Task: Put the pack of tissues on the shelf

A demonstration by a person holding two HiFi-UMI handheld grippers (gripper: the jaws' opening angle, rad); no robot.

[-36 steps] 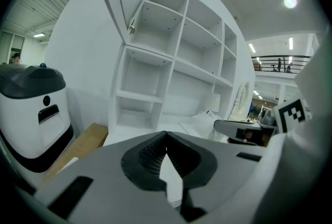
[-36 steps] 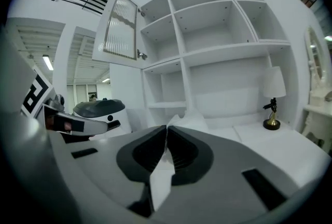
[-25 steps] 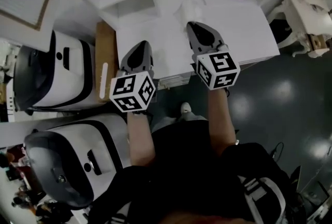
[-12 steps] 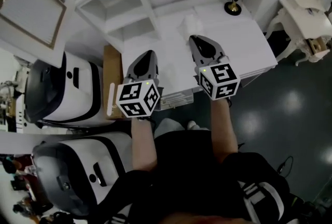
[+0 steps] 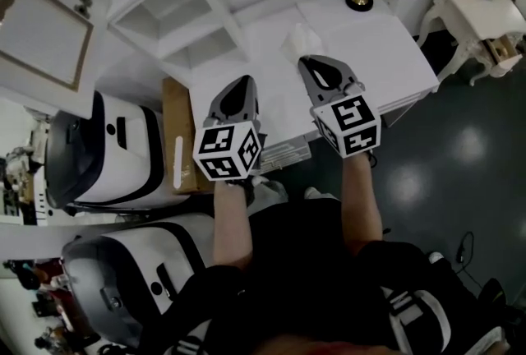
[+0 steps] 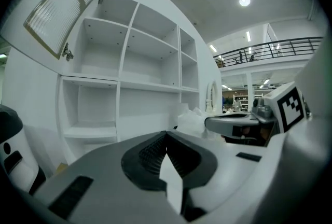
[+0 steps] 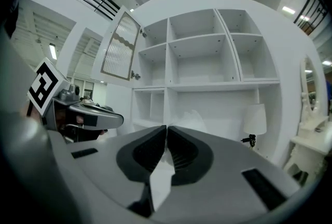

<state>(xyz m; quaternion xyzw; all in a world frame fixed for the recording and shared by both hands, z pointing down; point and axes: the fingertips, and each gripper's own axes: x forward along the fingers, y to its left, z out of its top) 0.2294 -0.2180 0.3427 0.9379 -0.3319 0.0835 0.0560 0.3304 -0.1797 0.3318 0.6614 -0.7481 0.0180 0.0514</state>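
While you have been carrying both hands forward over the last second, the left gripper [image 5: 244,82] has made up ground on the right gripper [image 5: 307,60]. The two now sit nearly side by side over the front of the desk [image 5: 394,57]. The tissues [image 5: 299,39] have not moved: they lie on the desk just off the right gripper's tip, at its 12 o'clock, untouched. More of the shelf [image 5: 185,12] has come into the head view, at 11 o'clock from the left gripper, and its compartments look bare so far as they show.

For the task, that reads as an approach and no more. Nothing is picked up, so the placing hasn't begun, and the pick looks like the step in hand.

Both pairs of jaws are pressed together with nothing between them. The left gripper view shows the ribbed pads meeting at the tip, and the right gripper view shows the same. You would need to spread the jaws before the tissues can be taken.

Both grippers point close to level, nosed toward the shelf, with your forearms stretched straight out and the marker cubes facing you. In the left gripper view the tissues [image 6: 193,120] sit at 1 o'clock past the tip, with the right gripper beside them at 3 o'clock. In the right gripper view they [image 7: 193,116] rise at 12 o'clock behind the tip, with the lamp [image 7: 253,122] off at 3 o'clock.
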